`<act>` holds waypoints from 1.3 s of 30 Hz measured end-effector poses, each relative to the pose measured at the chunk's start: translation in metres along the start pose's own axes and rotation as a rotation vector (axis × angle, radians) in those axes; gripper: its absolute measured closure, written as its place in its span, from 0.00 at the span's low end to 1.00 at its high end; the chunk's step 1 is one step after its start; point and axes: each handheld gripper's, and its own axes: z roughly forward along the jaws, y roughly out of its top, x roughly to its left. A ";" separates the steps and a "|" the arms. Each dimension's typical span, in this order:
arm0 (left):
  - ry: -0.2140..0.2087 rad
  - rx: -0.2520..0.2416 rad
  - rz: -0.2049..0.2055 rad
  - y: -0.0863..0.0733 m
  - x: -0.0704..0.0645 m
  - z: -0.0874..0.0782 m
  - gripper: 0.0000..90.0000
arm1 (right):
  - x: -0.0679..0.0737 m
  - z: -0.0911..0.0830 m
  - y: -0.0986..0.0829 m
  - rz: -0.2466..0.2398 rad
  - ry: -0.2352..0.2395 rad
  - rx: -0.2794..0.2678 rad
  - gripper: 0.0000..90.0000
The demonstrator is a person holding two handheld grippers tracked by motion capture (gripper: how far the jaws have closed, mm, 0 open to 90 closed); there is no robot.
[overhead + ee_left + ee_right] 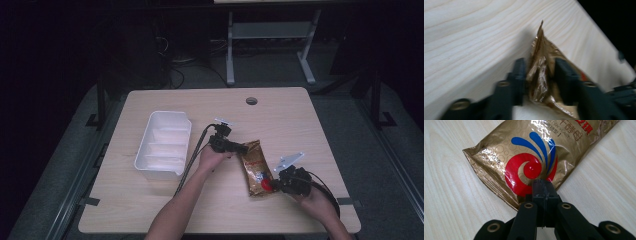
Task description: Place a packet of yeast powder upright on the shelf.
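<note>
Pale wooden table (150, 200), gold foil pouch (256, 167) lying right of centre. Left gripper (540, 75) pinching its 12 o'clock seam, right gripper (543, 190) clamping its 6 o'clock edge. Pouch looking soft, slippery, light; seams are gripping best.

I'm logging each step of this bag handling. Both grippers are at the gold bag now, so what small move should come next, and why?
Probably a short, level lift of the gold bag off the table, toward the white bin. The left gripper has its jaws around the bag's crimped end, the right gripper is shut at the bag's other end, and the bag lies flat beside the bin.
</note>
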 end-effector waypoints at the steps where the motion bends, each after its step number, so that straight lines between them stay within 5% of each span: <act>1: -0.007 -0.005 0.002 0.000 -0.001 0.000 0.86 | -0.001 0.000 0.000 -0.002 0.003 -0.003 0.99; 8: -0.005 -0.009 0.036 0.002 -0.006 -0.005 0.96 | -0.002 0.000 -0.001 0.005 0.006 -0.007 0.97; 10: -0.020 -0.017 0.052 0.003 -0.009 -0.012 0.97 | -0.004 0.000 -0.002 0.024 0.022 -0.017 0.91; 11: -0.029 -0.027 0.079 0.005 -0.014 -0.019 0.97 | -0.006 -0.001 -0.003 0.035 0.014 -0.023 0.76; 14: -0.050 -0.051 0.101 0.007 -0.020 -0.027 0.97 | -0.009 -0.004 -0.004 0.048 0.028 -0.036 0.72; 19: -0.072 -0.086 0.161 0.007 -0.033 -0.049 0.97 | -0.020 -0.030 0.000 0.115 0.082 -0.188 0.53; 24: -0.094 -0.123 0.198 0.010 -0.044 -0.069 0.98 | -0.032 -0.035 0.008 0.163 0.132 -0.246 0.38; 37: -0.123 -0.136 0.333 0.019 -0.079 -0.101 0.98 | -0.047 -0.028 0.053 0.131 0.204 -0.329 0.29; 39: -0.127 -0.130 0.354 0.019 -0.083 -0.103 0.98 | -0.053 -0.021 0.061 0.138 0.243 -0.335 0.28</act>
